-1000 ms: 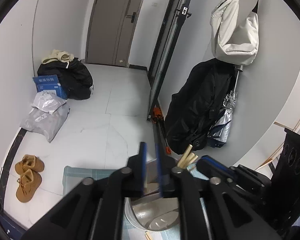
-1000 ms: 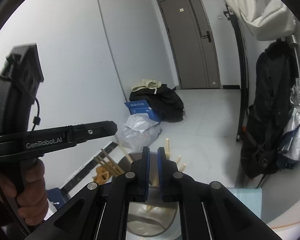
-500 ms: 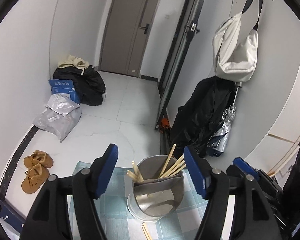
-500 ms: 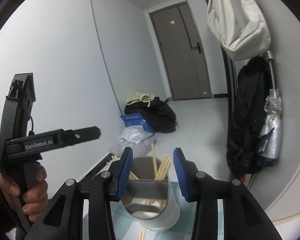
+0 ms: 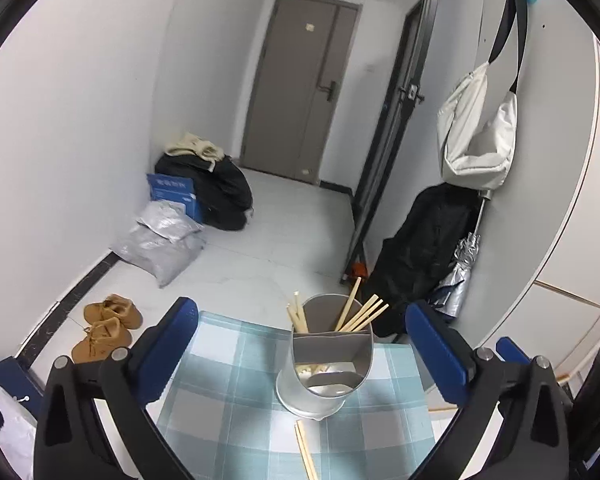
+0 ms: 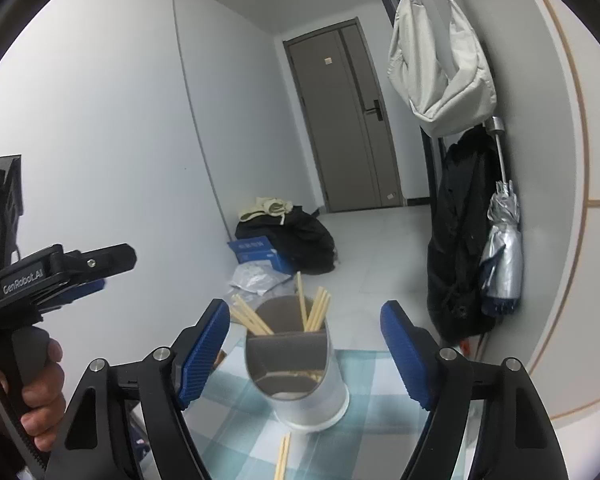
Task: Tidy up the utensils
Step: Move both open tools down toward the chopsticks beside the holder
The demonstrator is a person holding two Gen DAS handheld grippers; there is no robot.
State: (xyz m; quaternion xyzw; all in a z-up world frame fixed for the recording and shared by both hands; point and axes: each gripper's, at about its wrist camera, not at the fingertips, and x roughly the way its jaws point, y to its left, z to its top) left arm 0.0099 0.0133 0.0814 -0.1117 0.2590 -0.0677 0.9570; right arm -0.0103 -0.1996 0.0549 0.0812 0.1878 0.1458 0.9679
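A shiny metal holder (image 5: 325, 364) stands on a table with a blue checked cloth (image 5: 236, 364). It has a wall inside that splits it into parts. Wooden chopsticks (image 5: 360, 312) stick up out of the back parts. Two more loose chopsticks (image 5: 306, 454) lie flat on the cloth, just in front of the holder.

The left gripper (image 5: 300, 336) has its blue fingers (image 5: 172, 340) spread very wide and they are opening. The holder shows in the gap, but farther off, and the fingers touch nothing. The right gripper (image 6: 304, 348) is opening too. The holder sits ahead between its fingers (image 6: 204, 348), and they hold nothing. A hand (image 6: 32, 384) grips the left tool's handle.

A second ago both grippers were almost shut, right over the holder's rim. Now both are pulled back and the whole holder can be seen.
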